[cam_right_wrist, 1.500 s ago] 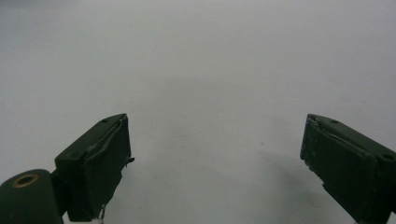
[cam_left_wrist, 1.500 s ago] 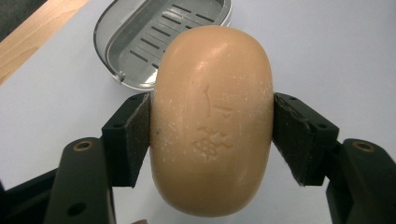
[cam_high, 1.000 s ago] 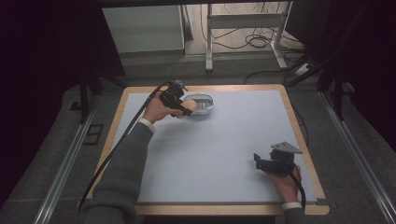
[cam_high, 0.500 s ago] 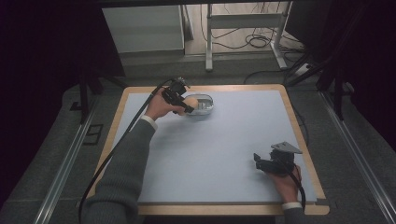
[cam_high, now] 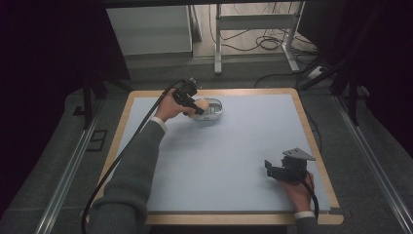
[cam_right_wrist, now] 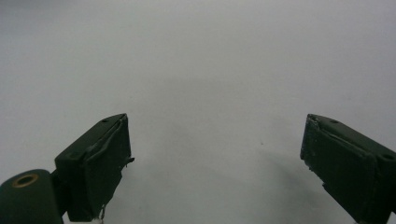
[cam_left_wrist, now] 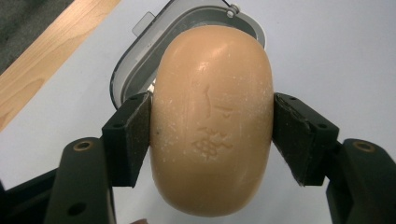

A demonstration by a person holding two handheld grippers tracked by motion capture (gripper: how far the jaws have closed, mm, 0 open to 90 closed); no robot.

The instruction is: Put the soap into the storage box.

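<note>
A: Where is the soap [cam_left_wrist: 212, 121]?

B: Clamped between the jaws of the left tongs [cam_left_wrist: 212, 135], held just above the open grey dish [cam_left_wrist: 140, 70], which sits on the surface [cam_high: 234, 146] near its far edge. In the high view the soap [cam_high: 201, 108] overlaps the dish [cam_high: 214, 110] on its left side.

A: Pose of the left arm?

B: Its grey sleeve [cam_high: 131, 175] stretches forward and rightward toward the dish; the hand [cam_high: 168, 107] grips the tongs [cam_high: 195, 108] just left of the dish, jaws angled down toward it.

A: And the right?

B: The right hand [cam_high: 298, 187] rests well apart from the dish, at the near right corner. Its tongs [cam_high: 269, 168] point left, jaws spread wide over bare surface, holding nothing.
</note>
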